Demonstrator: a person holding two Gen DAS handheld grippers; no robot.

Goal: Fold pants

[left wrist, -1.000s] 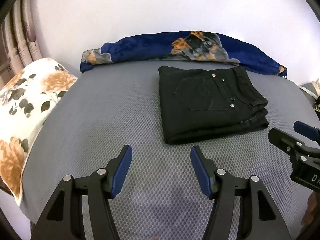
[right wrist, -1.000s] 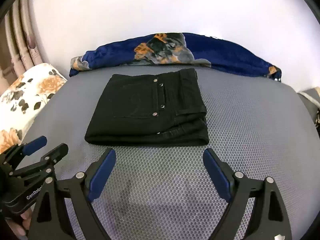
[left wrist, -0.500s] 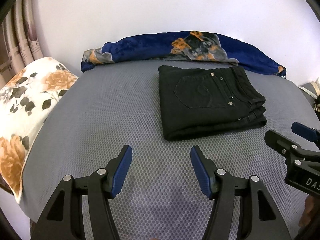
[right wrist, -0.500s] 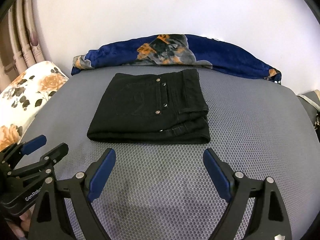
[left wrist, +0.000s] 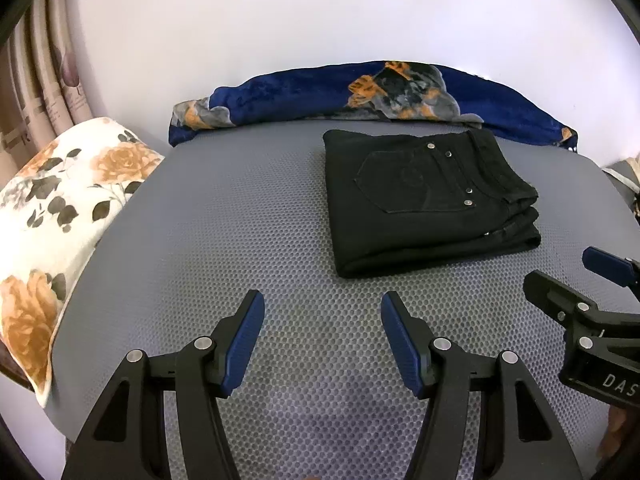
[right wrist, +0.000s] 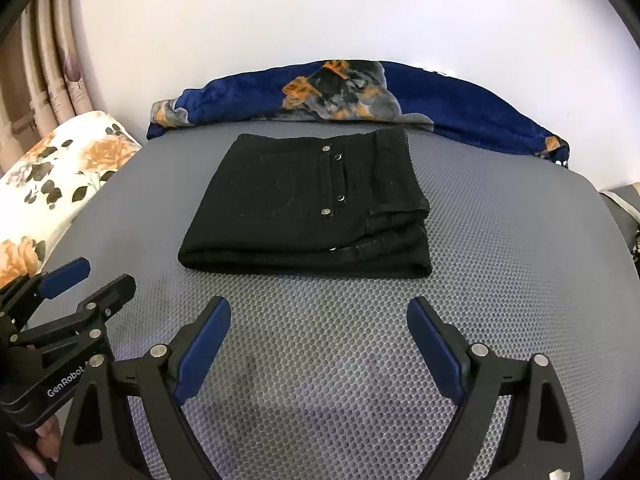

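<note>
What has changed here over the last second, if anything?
Very little. Both the left gripper and the right gripper have drawn back slightly from the folded black pants, open and empty as before. Nothing was grasped or let go. The pants, blue blanket and floral pillow stayed put.
</note>
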